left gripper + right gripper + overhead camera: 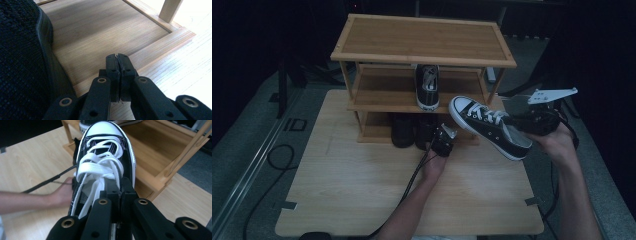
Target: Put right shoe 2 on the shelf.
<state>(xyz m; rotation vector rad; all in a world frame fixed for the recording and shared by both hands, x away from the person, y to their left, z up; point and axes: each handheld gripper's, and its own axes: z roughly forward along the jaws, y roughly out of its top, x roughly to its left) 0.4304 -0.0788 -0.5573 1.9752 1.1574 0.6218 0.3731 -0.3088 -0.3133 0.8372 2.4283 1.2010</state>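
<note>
A pale wooden bench is seen from above, with a three-tier shoe rack of slatted, honey-coloured wood set at its far edge. On the middle shelf one black canvas sneaker is stood with its white toe facing the person; two dark shoes are kept on the bottom shelf.

A matching sneaker is held in the air to the right of the rack, just in front of the middle shelf, toe pointed up and left. It is gripped at the heel end by the right claw, whose jaws are pinched together on the edge of the shoe's opening. The left claw is rested low by the bottom shelf, beside a dark shoe with a coarse woven upper; its jaws are pressed together with nothing between them.

The step in hand is judged to be setting the held sneaker beside its partner. It is best done if the toe is levelled first, the rubber sole is slid flat onto the boards, and the top shelf's rim is cleared. The grip on thin canvas is likely weak, so swinging should be avoided. The white laces are loose and soft, the toe cap smooth and rounded
</note>
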